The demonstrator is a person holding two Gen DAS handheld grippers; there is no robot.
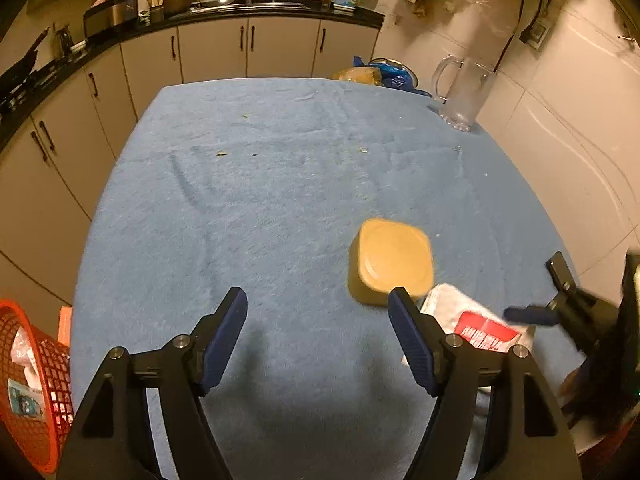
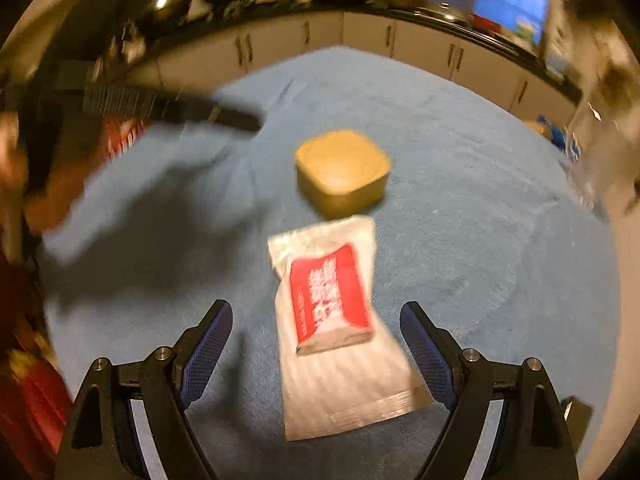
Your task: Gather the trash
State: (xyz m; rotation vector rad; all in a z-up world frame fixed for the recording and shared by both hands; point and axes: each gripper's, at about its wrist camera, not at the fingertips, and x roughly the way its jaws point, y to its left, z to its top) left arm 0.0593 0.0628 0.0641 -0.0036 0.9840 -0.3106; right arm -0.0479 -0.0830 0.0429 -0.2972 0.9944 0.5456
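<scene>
A squat, rounded-square tan plastic container sits on the blue fleece tablecloth with its flat tan face up, right of the cloth's middle. Just on its near side lies a flat, crinkled white plastic packet with a red printed label, face up, its far edge close to the container. A red plastic mesh basket holding scraps stands off the table's left edge.

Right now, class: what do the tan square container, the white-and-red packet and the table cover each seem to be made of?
Tan container: probably plastic, smooth and matte, with rounded moulded corners; blur leaves it open.
White packet: thin plastic or foil film, slightly glossy, with a crinkled surface, a flat sealed edge and a printed red label.
Table cover: blue fabric, seemingly fleece or terry, matte, with fuzzy nap and brush marks.
</scene>
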